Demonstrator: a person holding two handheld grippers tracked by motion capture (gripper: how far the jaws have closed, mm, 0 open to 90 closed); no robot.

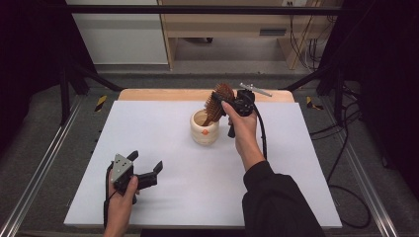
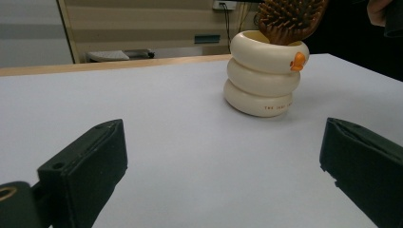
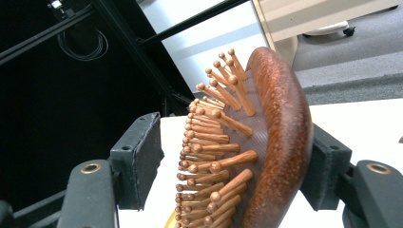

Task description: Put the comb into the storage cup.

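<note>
A: Why's the hairbrush (image 1: pixel 219 102) standing in the cream cup (image 1: pixel 204 129) mid-worktop (image 1: pixel 163 148)?
B: Handle's dropped in — right claw (image 3: pixel 233 156) is loosened round the head, one pad clear of the bristles. Left claw (image 1: pixel 146 170) idles spread, empty.

Left hand (image 1: pixel 120 197): comes in from the bottom edge, low over the table, wrapped around its gripper.
Left gripper (image 1: pixel 146 170): jaws spread wide apart, nothing between them, pointing forward and to the right.
Right arm: dark sleeve, forearm stretched forward across the table.
Right hand (image 1: pixel 243 129): raised, gripping its tool.
Right gripper (image 3: pixel 228 161): jaws partly apart, one gapped, the other seemingly touching.
</note>
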